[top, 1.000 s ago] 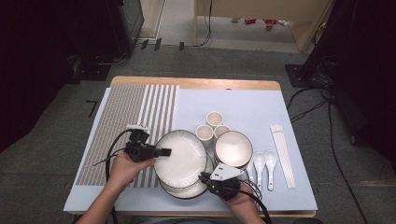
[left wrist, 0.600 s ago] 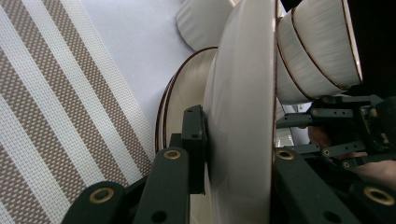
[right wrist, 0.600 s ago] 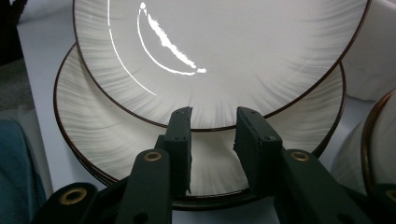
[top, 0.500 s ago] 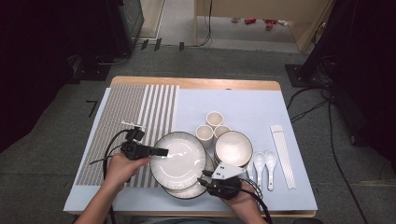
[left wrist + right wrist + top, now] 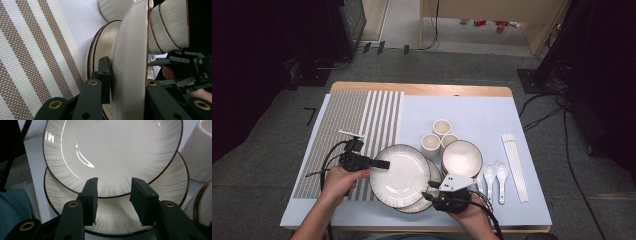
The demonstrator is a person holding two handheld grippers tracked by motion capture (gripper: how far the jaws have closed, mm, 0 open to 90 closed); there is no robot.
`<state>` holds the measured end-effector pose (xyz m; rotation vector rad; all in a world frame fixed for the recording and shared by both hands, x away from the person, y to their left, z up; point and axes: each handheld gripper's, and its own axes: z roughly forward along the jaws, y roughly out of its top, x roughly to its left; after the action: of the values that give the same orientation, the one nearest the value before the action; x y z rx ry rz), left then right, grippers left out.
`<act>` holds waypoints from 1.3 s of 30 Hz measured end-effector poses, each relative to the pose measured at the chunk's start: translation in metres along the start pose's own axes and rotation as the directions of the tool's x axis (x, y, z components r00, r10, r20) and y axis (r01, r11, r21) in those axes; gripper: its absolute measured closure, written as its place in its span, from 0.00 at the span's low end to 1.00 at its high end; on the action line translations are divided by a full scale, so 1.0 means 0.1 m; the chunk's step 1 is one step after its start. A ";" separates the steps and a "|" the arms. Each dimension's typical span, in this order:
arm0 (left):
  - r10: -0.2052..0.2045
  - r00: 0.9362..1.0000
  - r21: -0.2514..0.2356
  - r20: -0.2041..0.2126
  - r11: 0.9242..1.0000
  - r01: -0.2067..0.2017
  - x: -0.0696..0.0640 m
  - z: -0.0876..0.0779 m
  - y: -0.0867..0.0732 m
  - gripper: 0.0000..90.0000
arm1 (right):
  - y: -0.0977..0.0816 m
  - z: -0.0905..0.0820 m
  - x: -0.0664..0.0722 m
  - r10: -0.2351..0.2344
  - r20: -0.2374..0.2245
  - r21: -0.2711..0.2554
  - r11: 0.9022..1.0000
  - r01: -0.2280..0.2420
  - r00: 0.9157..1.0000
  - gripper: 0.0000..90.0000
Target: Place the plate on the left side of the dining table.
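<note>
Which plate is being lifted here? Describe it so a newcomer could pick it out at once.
On the pale blue mat, just right of the striped mat, two ribbed white plates overlap near the front edge. The top plate is the one: the left claw pinches its left rim and it sits tilted above the lower plate, whereas the bowl beside it is smaller and deeper.

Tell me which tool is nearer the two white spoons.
Right. The right tool sits at the near edge of the stacked plates, just left of the spoons. The left tool grips the top plate at its far-left rim, a plate's width farther away.
</note>
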<state>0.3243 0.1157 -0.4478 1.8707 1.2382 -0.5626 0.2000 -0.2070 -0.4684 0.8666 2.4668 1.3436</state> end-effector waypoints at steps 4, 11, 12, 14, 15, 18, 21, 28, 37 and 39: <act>-0.009 1.000 0.005 0.004 1.000 0.009 0.01 -0.01 0.01 0.88 | 0.03 -0.02 0.01 0.009 -0.014 -0.011 1.000 -0.009 1.000 0.61; -0.018 1.000 -0.012 0.011 1.000 0.018 0.03 -0.09 0.08 0.88 | 0.09 -0.08 0.02 0.010 -0.025 -0.029 1.000 -0.011 1.000 0.59; -0.020 1.000 -0.018 0.016 1.000 0.021 0.03 -0.09 0.09 0.88 | 0.10 -0.10 0.02 0.011 -0.023 -0.033 0.999 -0.012 1.000 0.58; -0.028 0.999 -0.019 0.022 0.999 0.028 0.03 -0.09 0.11 0.88 | 0.11 -0.12 0.02 0.016 -0.022 -0.039 0.999 -0.017 1.000 0.58; -0.028 0.999 -0.018 0.025 0.999 0.029 0.03 -0.08 0.12 0.88 | 0.11 -0.12 0.02 0.019 -0.021 -0.042 0.999 -0.020 1.000 0.58; -0.023 0.999 -0.005 0.024 1.000 0.024 0.02 -0.06 0.14 0.88 | 0.12 -0.15 0.03 0.019 -0.014 -0.044 0.999 -0.020 1.000 0.57; -0.023 0.999 -0.003 0.024 1.000 0.023 0.02 -0.05 0.15 0.88 | 0.13 -0.20 0.04 0.021 -0.010 -0.054 0.998 -0.022 1.000 0.57; -0.044 0.998 -0.009 0.042 0.999 0.045 0.07 -0.06 0.21 0.88 | 0.19 -0.26 0.04 0.001 0.011 -0.058 0.998 0.000 1.000 0.56; -0.052 0.998 -0.017 0.042 0.998 0.052 0.10 -0.12 0.23 0.88 | 0.26 -0.31 0.04 0.006 -0.003 -0.044 0.999 -0.006 1.000 0.58; -0.053 0.998 -0.022 0.041 0.998 0.054 0.10 -0.13 0.23 0.88 | 0.27 -0.33 0.04 0.006 -0.003 -0.044 0.999 -0.006 1.000 0.58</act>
<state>0.3488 0.1270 -0.4393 1.8029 1.2663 -0.6100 0.1935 -0.2165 -0.4275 0.8628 2.4297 1.3965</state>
